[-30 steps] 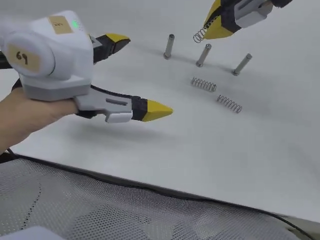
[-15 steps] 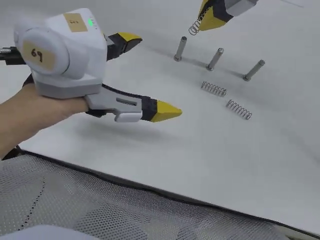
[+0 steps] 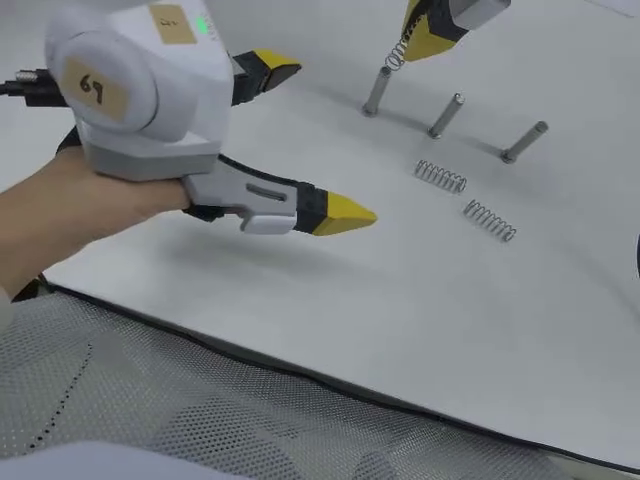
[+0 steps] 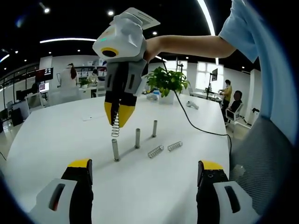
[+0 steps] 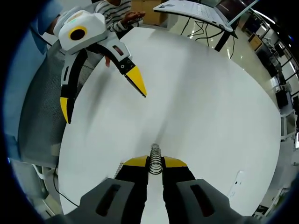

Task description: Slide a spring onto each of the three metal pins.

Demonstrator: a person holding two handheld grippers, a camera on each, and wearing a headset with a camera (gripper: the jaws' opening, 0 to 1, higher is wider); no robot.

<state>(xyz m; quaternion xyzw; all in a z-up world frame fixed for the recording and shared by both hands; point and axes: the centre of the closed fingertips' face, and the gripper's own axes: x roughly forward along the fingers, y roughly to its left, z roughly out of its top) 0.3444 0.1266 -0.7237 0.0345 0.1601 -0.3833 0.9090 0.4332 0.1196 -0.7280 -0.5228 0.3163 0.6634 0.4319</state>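
Item: spring (image 3: 398, 55), clamped in the right hand-held gripper (image 3: 418, 45), dangling just over the end pin (image 3: 377, 90) near the tabletop's far edge. Left hand-held gripper (image 3: 330, 142) gapes empty. We judge the risk: the swaying coil misses or snags the pin's top.

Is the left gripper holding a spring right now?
No, the left gripper has its jaws wide apart with nothing between them; the right gripper is the one gripping a spring.
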